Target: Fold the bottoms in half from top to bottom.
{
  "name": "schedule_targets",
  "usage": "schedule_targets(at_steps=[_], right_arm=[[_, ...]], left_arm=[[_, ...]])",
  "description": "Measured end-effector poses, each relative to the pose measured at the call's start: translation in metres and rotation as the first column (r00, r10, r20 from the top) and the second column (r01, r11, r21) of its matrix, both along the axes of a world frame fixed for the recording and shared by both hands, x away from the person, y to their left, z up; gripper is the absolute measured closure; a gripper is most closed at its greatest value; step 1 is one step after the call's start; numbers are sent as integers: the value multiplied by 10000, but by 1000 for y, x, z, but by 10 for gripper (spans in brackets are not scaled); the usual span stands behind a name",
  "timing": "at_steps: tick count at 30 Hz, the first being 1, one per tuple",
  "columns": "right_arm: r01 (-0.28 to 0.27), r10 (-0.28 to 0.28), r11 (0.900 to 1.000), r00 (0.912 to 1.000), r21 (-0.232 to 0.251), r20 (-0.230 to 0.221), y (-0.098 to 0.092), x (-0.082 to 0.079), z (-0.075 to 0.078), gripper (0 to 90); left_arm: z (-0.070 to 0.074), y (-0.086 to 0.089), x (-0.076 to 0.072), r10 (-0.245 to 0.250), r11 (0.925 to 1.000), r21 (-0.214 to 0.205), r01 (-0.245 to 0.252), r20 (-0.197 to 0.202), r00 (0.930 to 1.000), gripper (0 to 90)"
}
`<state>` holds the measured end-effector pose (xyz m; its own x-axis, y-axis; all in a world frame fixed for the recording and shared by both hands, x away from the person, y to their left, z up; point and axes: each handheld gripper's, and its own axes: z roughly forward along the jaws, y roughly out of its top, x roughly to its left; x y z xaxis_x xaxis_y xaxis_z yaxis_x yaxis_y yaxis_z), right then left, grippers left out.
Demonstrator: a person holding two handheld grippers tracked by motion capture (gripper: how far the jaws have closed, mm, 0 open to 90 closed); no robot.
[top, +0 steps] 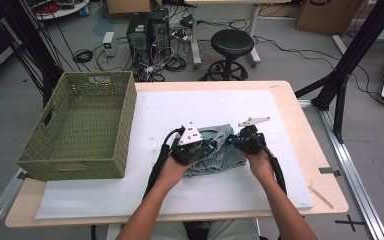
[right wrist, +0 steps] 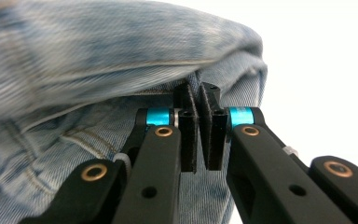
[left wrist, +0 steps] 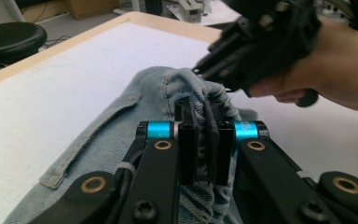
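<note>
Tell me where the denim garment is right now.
In the high view, the denim garment lies on the white mat, centre, right of the wicker basket, pinched by the left gripper and the right gripper.

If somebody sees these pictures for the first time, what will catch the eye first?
Probably the bunched denim garment in the middle of the white mat, with the left gripper and the right gripper both clamped on its folds. Next, the big green woven basket at the table's left edge.
</note>
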<state>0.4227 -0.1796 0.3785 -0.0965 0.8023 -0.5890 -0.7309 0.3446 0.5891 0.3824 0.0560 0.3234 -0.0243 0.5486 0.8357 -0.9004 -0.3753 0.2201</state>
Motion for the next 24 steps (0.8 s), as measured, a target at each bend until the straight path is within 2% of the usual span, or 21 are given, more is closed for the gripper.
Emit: schedule_targets(at_steps=[4,9,10,13,15,17,19,20,21,24], right_arm=[[487,-481,9982,9987,349,-196,3,10,9,872],[280,-268,9989,9991,374,-337,1,14,14,867],[264,-249,9991,9988,337,-431,1,14,14,847],[272,-245,9984,9982,487,-553,-5,10,12,664],[198,-166,9974,9987,695,-474,-12,7,9,607],[241,-246,9922,9997,1220,25,-21,-1,3,564],[-259,173,9849,9985,1712,516,-31,-10,-3,533],[-533,423,9832,9969,1748,661,-33,-13,-4,499],[-1042,914,9819,9921,1583,859,-36,-16,-6,489],[-1586,1536,9831,9864,916,594,-35,-18,-7,441]], left_arm=[[-4,-2,4,231,9992,320,-229,-48,9997,848],[-8,-10,20,754,9959,527,-737,-304,9967,845],[-8,-12,24,884,9947,558,-861,-399,9953,842],[-8,-16,30,1021,9930,659,-985,-539,9933,815],[-8,-14,31,847,9946,670,-793,-828,9930,763],[-7,-12,31,716,9948,793,-635,-1032,9921,689],[-7,-10,29,398,9967,746,-318,-1086,9933,579],[-6,-7,26,76,9977,677,-2,-1093,9940,522],[-6,-3,23,-200,9983,521,256,-1043,9943,491],[-5,12,15,-846,9964,35,850,-705,9939,449]])
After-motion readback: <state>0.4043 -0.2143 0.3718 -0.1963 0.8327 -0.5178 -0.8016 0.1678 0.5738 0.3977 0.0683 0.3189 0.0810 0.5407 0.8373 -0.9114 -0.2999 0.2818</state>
